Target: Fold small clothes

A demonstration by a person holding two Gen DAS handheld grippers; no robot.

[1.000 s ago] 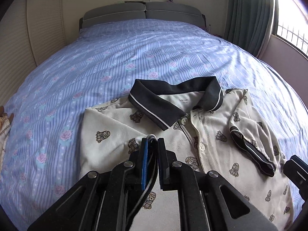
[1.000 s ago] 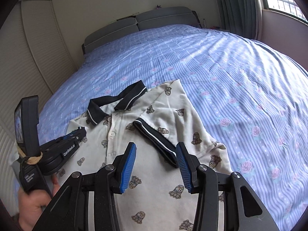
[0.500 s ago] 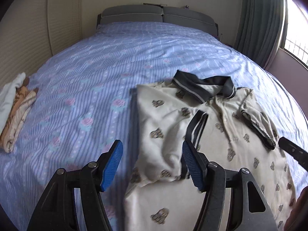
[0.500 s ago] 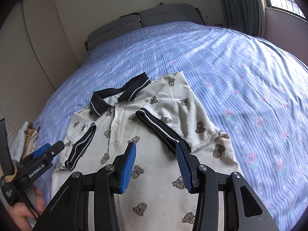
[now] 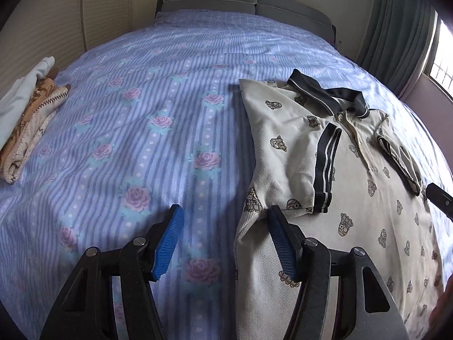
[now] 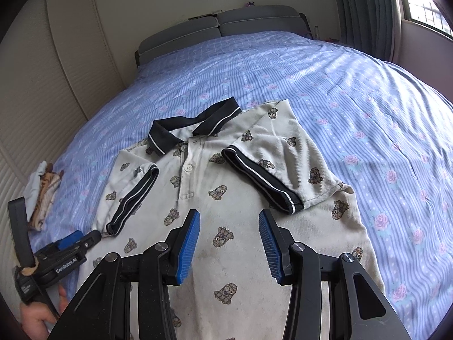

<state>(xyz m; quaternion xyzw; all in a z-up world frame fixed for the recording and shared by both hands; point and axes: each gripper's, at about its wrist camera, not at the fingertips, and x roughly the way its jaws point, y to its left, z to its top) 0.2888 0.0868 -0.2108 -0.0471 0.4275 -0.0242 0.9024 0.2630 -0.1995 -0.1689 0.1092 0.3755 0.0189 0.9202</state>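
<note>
A cream polo shirt with a black collar and small printed figures lies face up on the bed; it also shows in the left wrist view. Both short sleeves are folded in over the chest. My left gripper is open and empty at the shirt's left side edge, its right finger over the cloth. It also shows in the right wrist view. My right gripper is open and empty above the shirt's lower front.
The bed has a blue striped cover with pink roses. A small pile of folded clothes lies at its left edge, also visible in the right wrist view. A grey headboard and curtained window stand behind.
My left gripper has let go of the left sleeve, opened, and drawn back to the left side of the shirt. The sleeve now lies folded over the chest. My right gripper stayed open.
</note>
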